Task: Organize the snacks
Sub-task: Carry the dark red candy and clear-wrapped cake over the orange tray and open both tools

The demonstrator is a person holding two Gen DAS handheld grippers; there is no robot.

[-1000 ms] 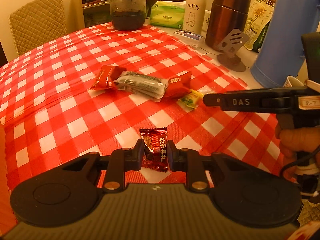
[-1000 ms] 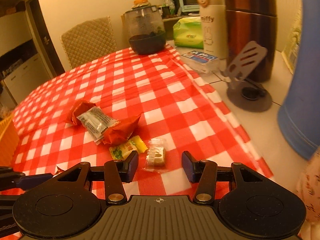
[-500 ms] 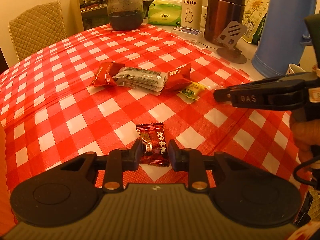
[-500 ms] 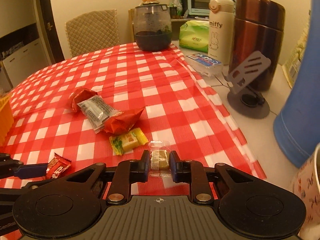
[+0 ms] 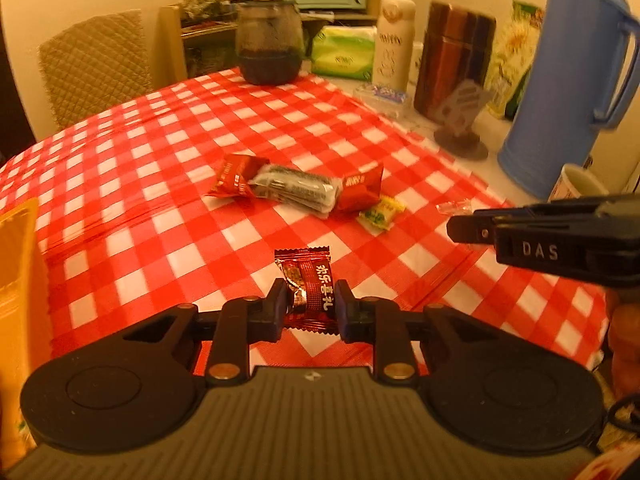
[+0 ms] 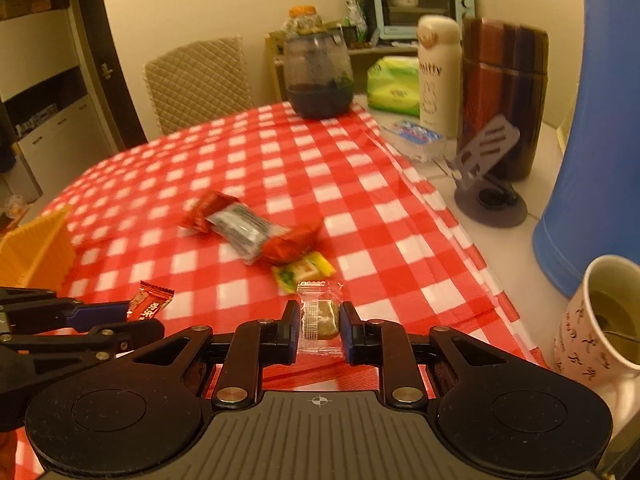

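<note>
My left gripper (image 5: 311, 304) is shut on a dark red wrapped candy (image 5: 307, 285) and holds it above the checked cloth. My right gripper (image 6: 319, 322) is shut on a small snack in a clear wrapper (image 6: 320, 315), also lifted. From the right wrist view the left gripper (image 6: 144, 316) shows at the left with the red candy (image 6: 150, 306). On the cloth lie two red packets (image 5: 234, 176) (image 5: 358, 190), a silver-green packet (image 5: 296, 190) between them and a yellow-green candy (image 5: 380, 213). An orange basket (image 6: 36, 248) stands at the left.
A blue thermos (image 5: 568, 76), a paper cup of tea (image 6: 600, 316), a brown flask (image 6: 504, 92), a white miffy bottle (image 6: 438, 72), a phone stand (image 6: 486, 176), a dark glass jar (image 5: 269, 44) and a tissue pack (image 5: 344, 54) line the right and far table edge. A chair (image 5: 92, 68) stands behind.
My right gripper shut on the clear-wrapped snack and lifted it. My left gripper has risen with the red candy. Both views have drawn back from the table.
</note>
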